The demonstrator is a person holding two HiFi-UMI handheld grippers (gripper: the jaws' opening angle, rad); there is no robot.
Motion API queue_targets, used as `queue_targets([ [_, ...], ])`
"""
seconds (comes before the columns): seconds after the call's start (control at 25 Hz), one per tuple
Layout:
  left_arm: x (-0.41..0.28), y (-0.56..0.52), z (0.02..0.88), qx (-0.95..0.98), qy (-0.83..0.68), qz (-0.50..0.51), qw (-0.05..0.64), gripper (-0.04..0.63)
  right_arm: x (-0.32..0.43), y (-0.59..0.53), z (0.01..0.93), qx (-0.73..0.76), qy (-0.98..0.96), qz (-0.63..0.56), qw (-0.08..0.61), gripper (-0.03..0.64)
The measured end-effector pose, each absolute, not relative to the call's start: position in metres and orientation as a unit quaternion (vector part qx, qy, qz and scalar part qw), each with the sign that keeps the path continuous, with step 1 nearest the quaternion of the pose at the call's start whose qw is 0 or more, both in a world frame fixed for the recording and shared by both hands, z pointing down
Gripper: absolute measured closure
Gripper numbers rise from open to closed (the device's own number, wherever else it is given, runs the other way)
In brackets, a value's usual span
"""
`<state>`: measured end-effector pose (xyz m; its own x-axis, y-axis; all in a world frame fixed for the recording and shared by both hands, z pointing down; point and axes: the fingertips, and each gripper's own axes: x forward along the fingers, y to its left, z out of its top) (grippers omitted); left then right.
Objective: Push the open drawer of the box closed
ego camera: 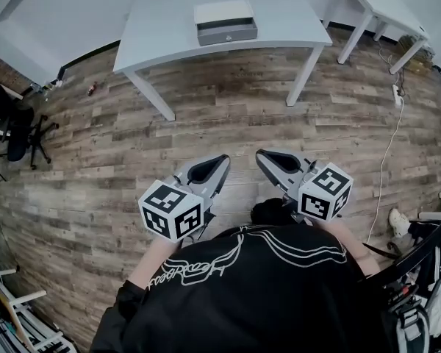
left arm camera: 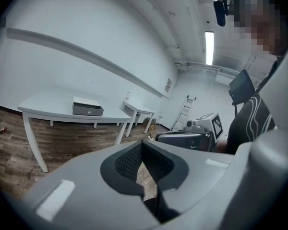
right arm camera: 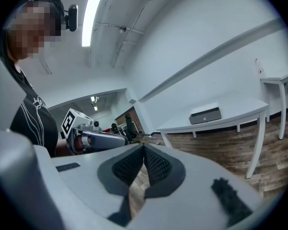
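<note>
Two closed claws; distant drawer indistinct

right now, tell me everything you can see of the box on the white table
The box is small, flat and rectangular, with a smooth white top. Its grey drawer faces the person and is pulled a little way out, with a small round fitting in the middle of its front. The box sits flat near the front edge of the white table, and only the table touches it.
</note>
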<state>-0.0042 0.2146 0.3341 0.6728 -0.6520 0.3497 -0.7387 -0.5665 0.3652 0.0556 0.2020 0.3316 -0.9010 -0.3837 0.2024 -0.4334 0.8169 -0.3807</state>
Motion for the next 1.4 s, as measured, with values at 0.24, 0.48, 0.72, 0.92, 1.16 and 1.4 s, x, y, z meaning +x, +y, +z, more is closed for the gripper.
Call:
queue_targets([
  [0.24,-0.011,0.152,0.354,0.872,-0.404,0.09,0.261,0.589,0.044,0.135,0.35,0.205,-0.952,0.219,0.06,0.607],
  [0.48,-0.023,0.062,0.375,0.858,-0.416,0.097,0.284,0.589,0.028,0.038,0.367,0.189,-0.953,0.228,0.069,0.607],
  [0.72,-0.034,-0.037,0.394,0.851,-0.425,0.118,0.287,0.589,0.019,-0.066,0.383,0.18,-0.952,0.229,0.091,0.607],
  [0.92,-0.049,-0.097,0.399,0.842,-0.437,0.116,0.293,0.589,0.006,-0.131,0.387,0.173,-0.957,0.208,0.101,0.606],
  [1.16,-0.064,-0.131,0.412,0.838,-0.433,0.115,0.31,0.589,-0.011,-0.171,0.399,0.186,-0.958,0.187,0.113,0.606],
  [1.4,-0.081,-0.159,0.43,0.845,-0.4,0.117,0.335,0.589,-0.031,-0.203,0.422,0.217,-0.948,0.19,0.138,0.603],
])
